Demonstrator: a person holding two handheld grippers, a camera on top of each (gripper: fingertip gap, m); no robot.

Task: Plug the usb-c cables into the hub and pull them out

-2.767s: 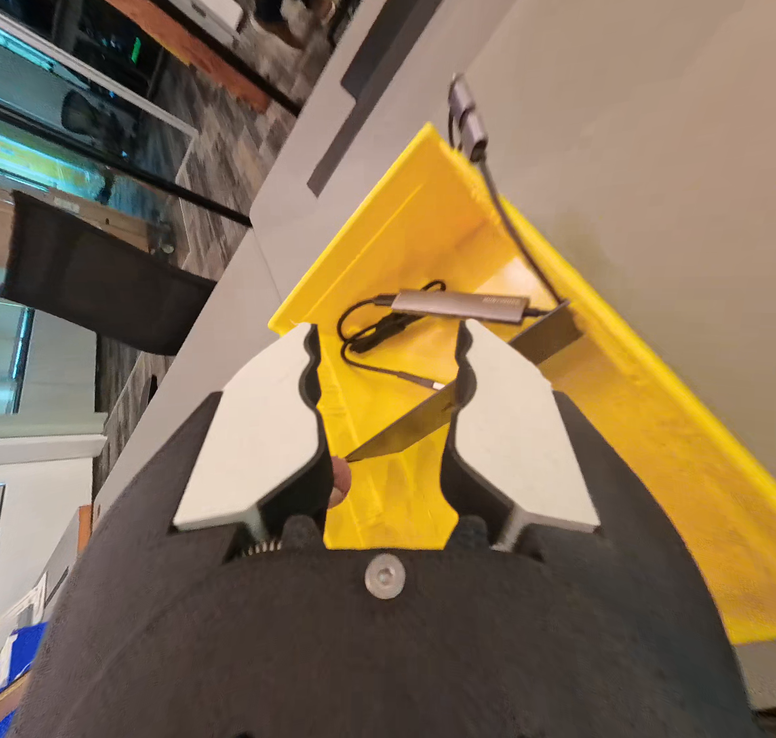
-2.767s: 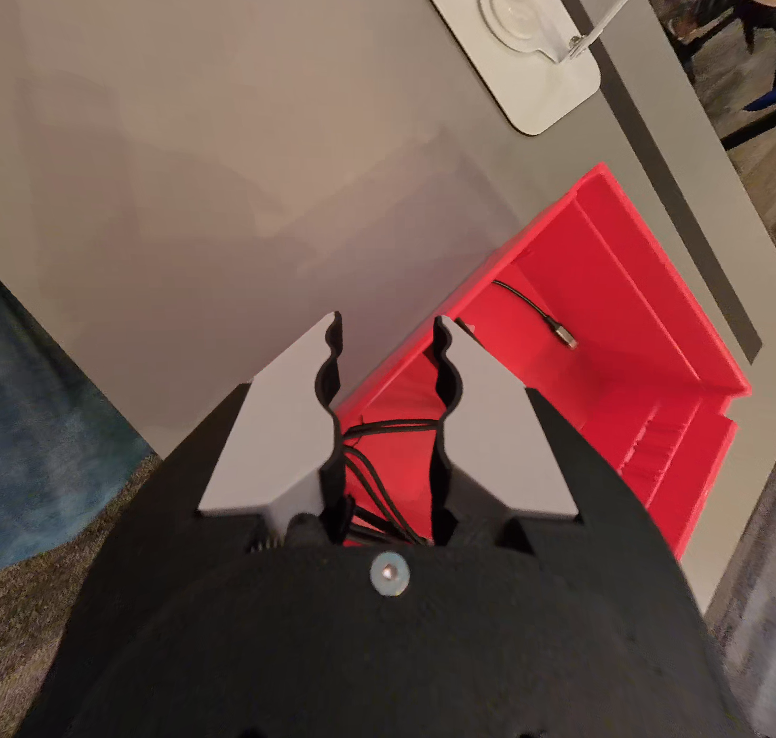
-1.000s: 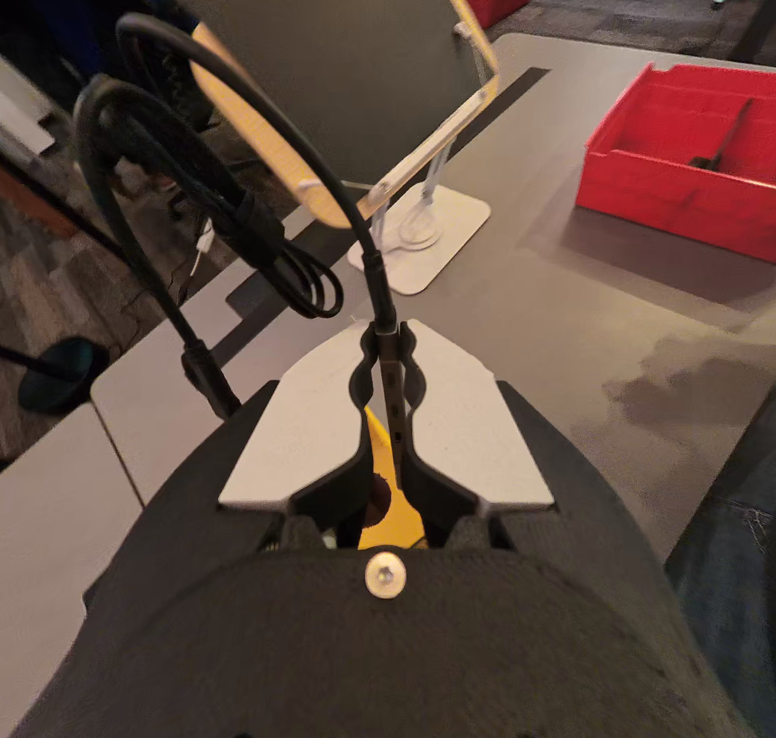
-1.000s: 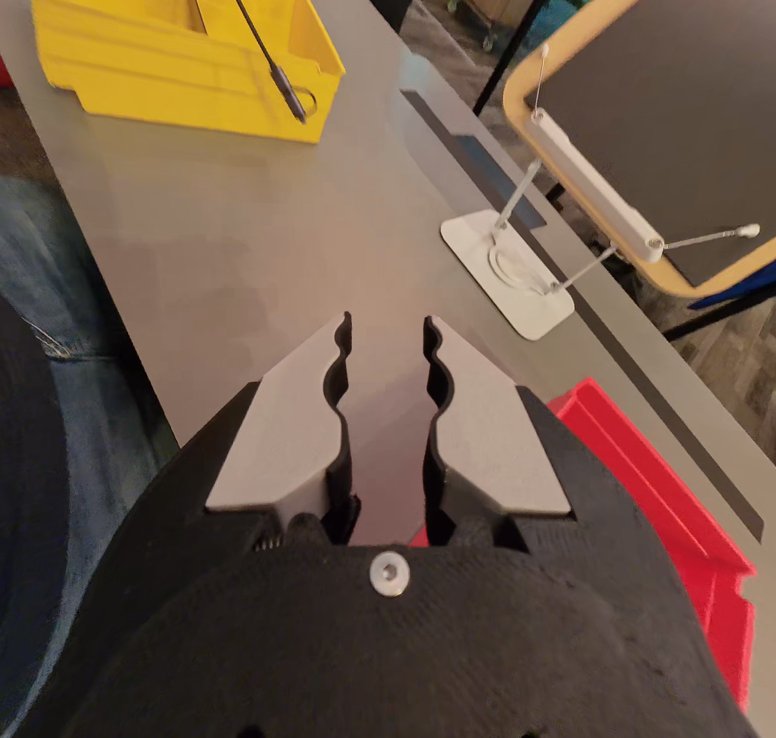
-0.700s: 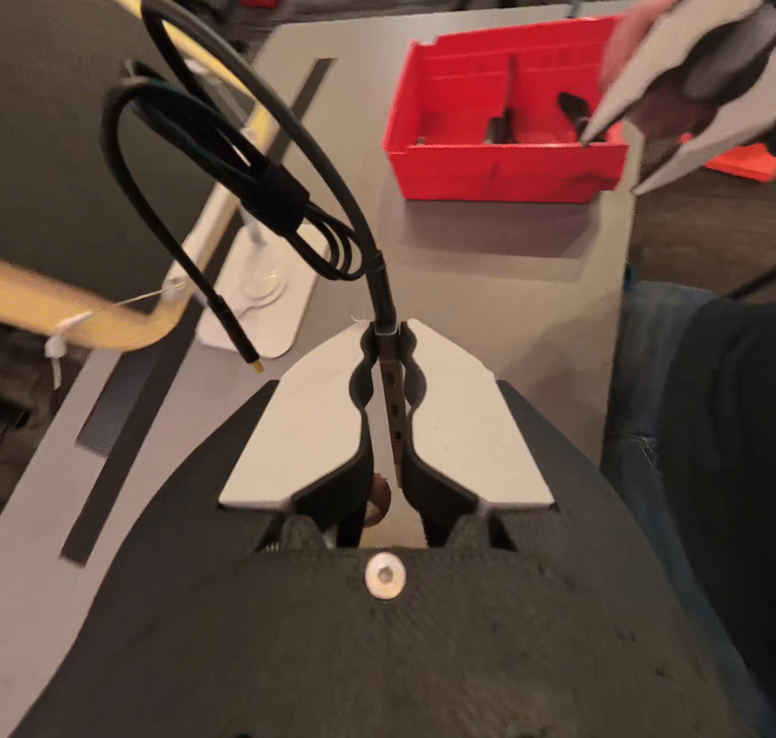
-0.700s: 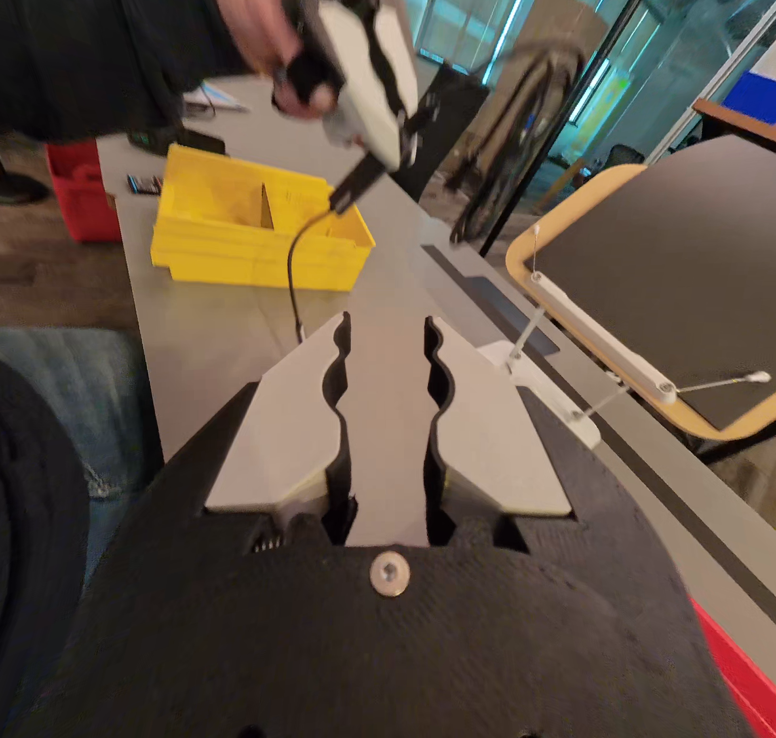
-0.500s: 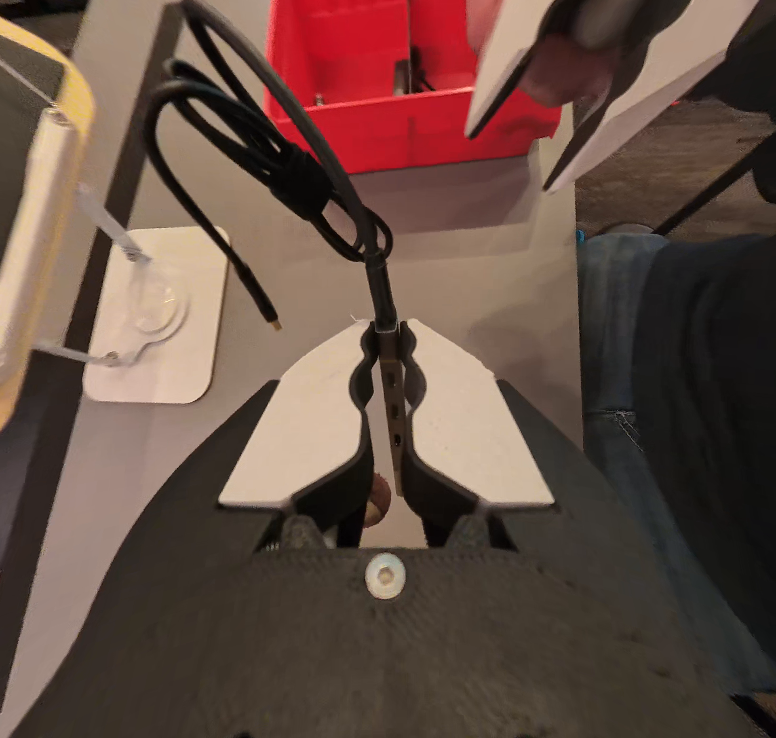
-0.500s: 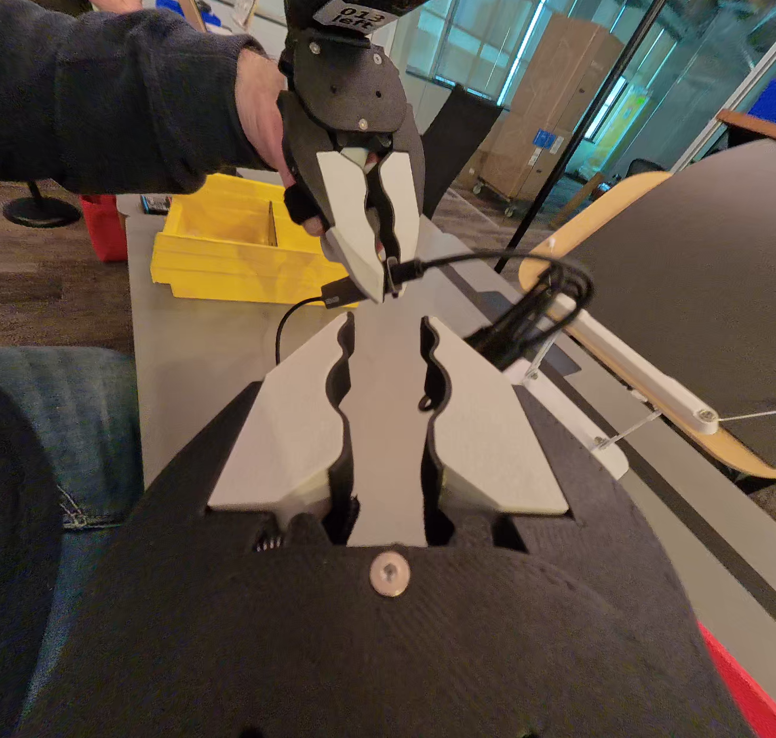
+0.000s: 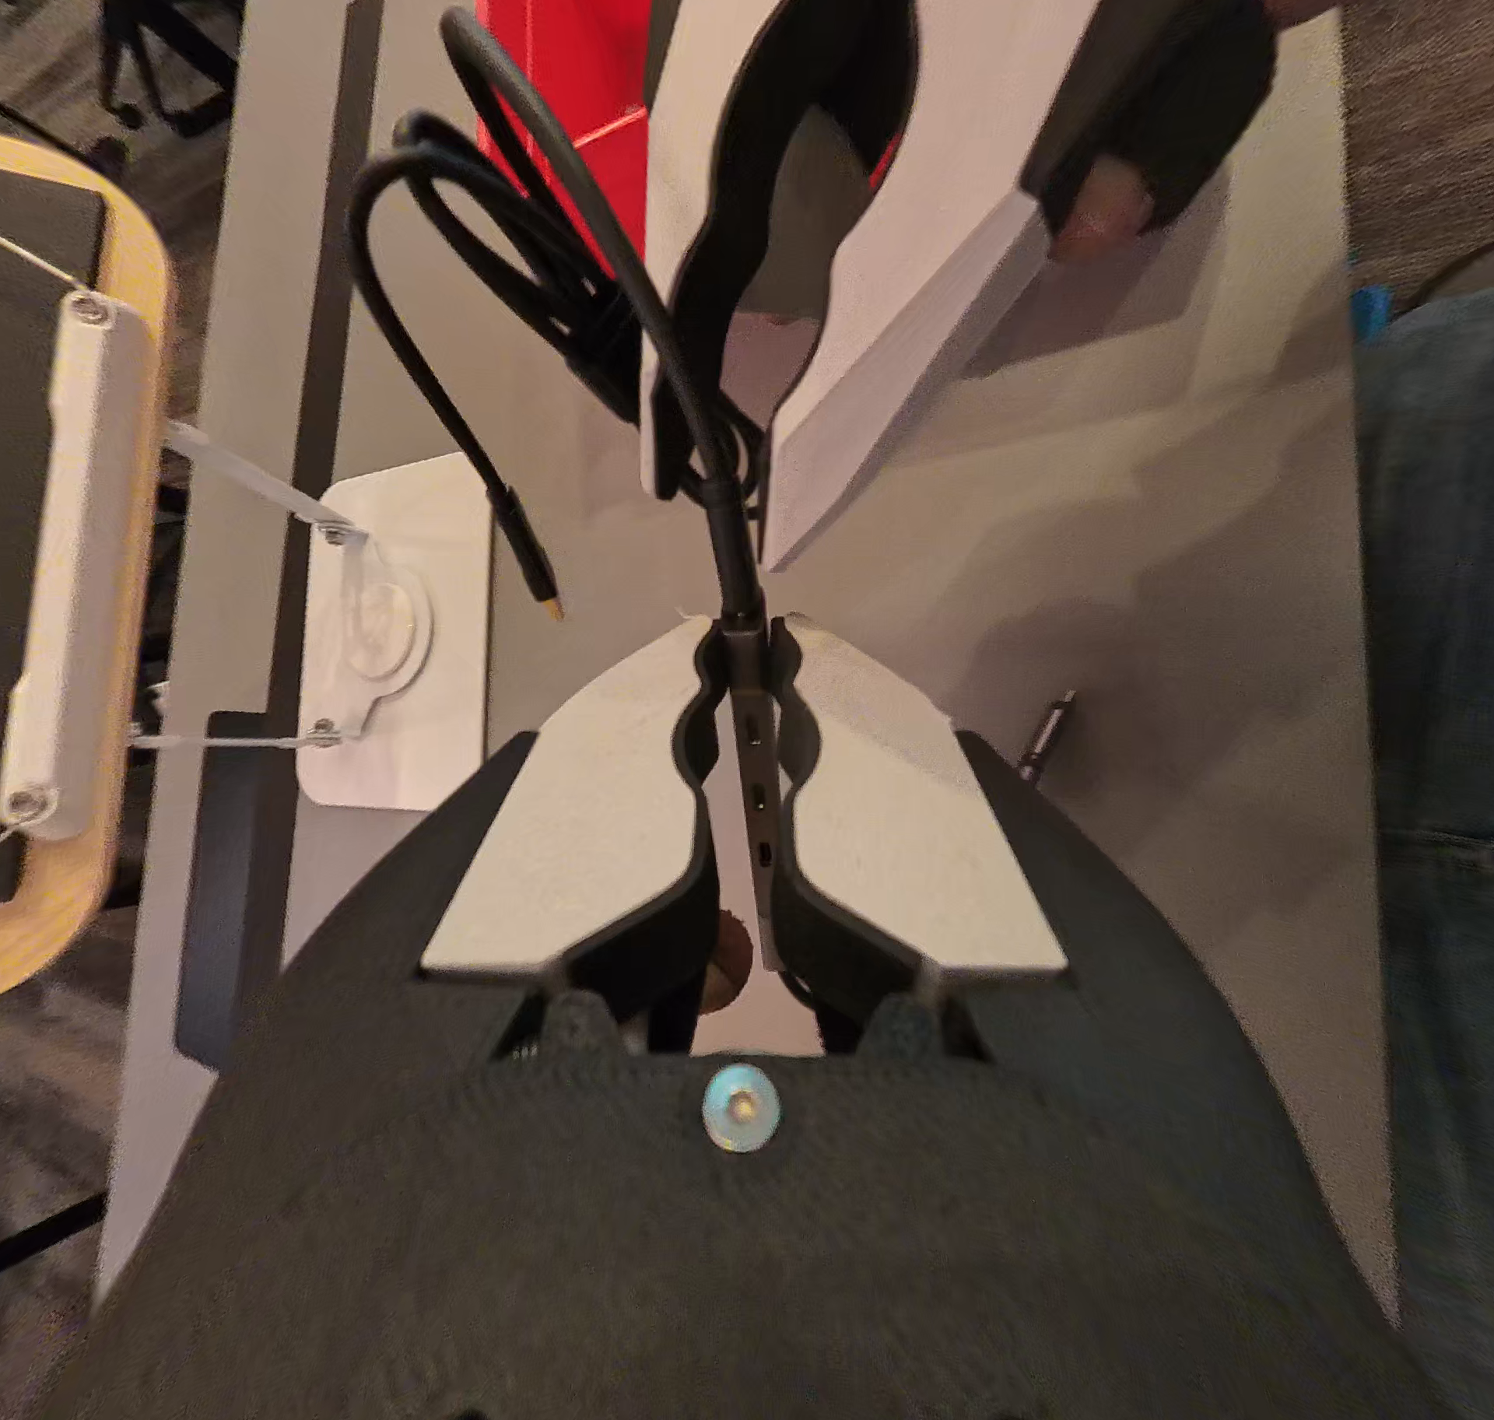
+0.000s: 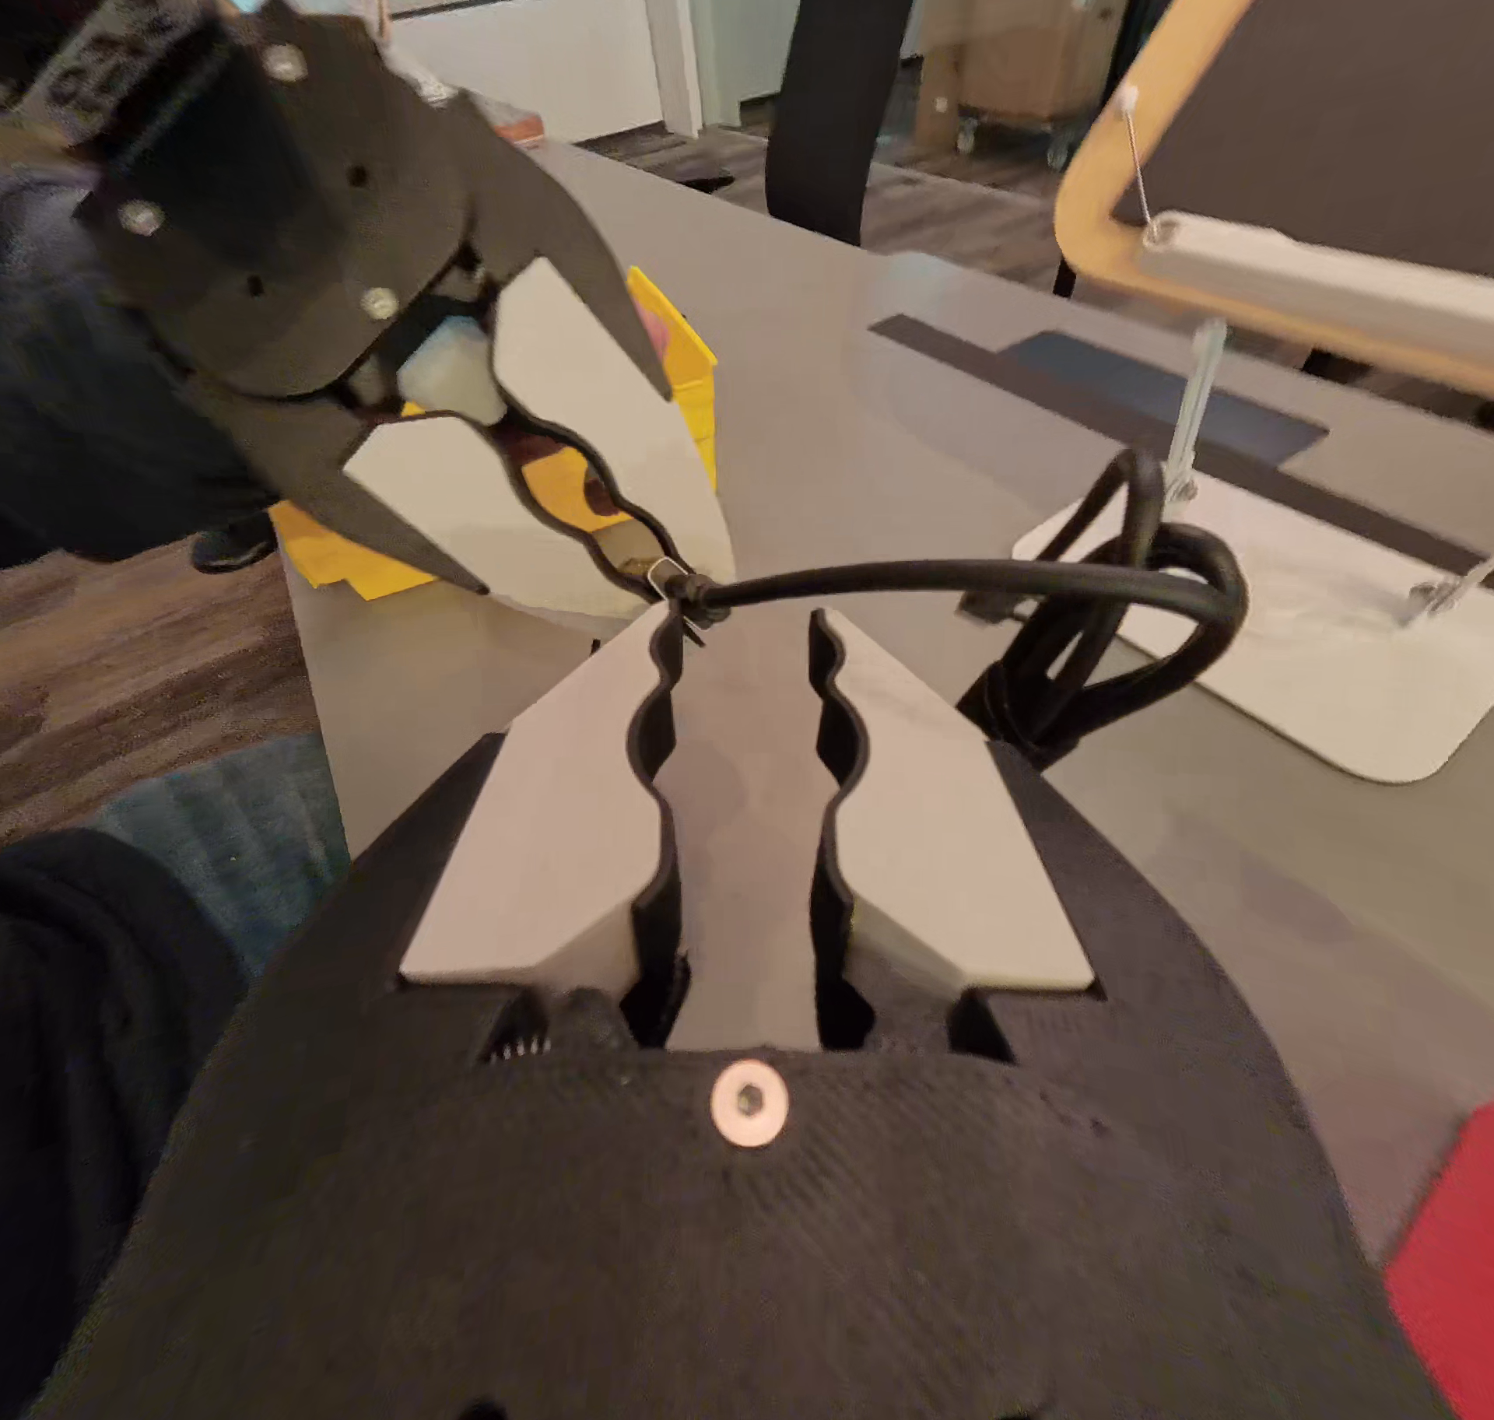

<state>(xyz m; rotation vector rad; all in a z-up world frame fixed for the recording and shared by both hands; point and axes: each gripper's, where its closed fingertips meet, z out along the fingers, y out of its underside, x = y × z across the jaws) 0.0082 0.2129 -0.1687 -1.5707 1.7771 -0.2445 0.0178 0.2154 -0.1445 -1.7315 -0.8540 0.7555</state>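
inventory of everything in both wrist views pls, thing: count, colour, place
hub: 1, grey, clamped edge-on between the left gripper's fingers, ports showing
hub cable: 1, black, bundled in loops, rising from the hub's far end, free plug hanging
yellow bin: 1, yellow, on the table behind the left gripper
red bin: 1, red, far end of the table
stand base: 1, white, flat on the table
board: 1, dark with wood-coloured rim, held above the base
table: 1, grey
left gripper: 1, black with white fingers, shut on the hub
right gripper: 1, same build, open, tips close to the cable
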